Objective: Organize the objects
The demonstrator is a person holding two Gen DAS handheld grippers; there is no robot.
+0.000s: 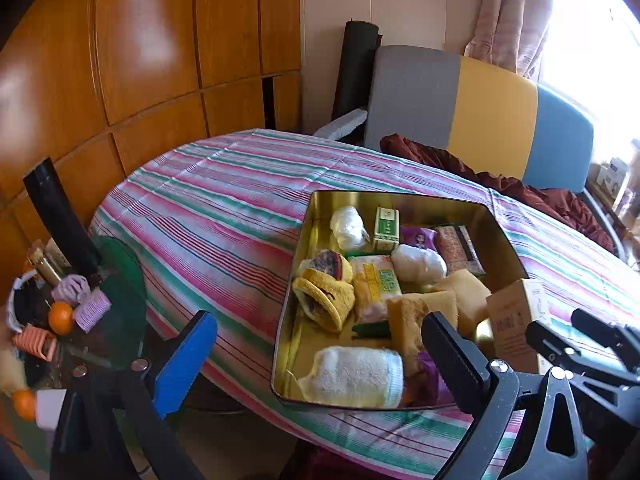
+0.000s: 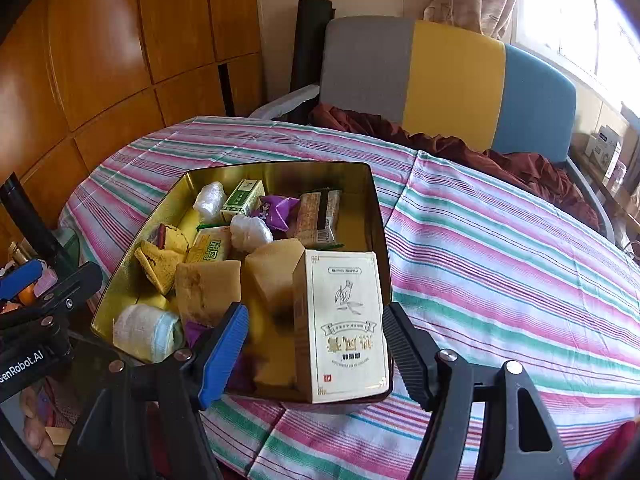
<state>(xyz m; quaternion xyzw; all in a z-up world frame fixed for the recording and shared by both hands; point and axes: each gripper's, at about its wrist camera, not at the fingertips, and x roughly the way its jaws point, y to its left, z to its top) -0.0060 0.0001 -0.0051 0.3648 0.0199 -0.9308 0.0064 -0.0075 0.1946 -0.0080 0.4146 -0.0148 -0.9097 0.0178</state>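
Cream box [image 2: 346, 326] sits in gold tin [image 2: 280, 172], frame bottom. Right gripper [image 2: 316, 344] half open, left gripper [image 1: 320, 354] wide; both empty. We lift clear gently.

Home: tablecloth [image 1: 224, 184], curtain [image 1: 516, 8], wardrobe [image 1: 140, 48].

Each gripper [image 2: 314, 350] is black with silver screws, one blue finger [image 2: 222, 354] and one black ridged finger [image 2: 406, 354]

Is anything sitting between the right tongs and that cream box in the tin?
Nothing visible. The cream box stands at the near right corner of the gold tin, directly ahead of the open right tongs, whose pads are clear of it.
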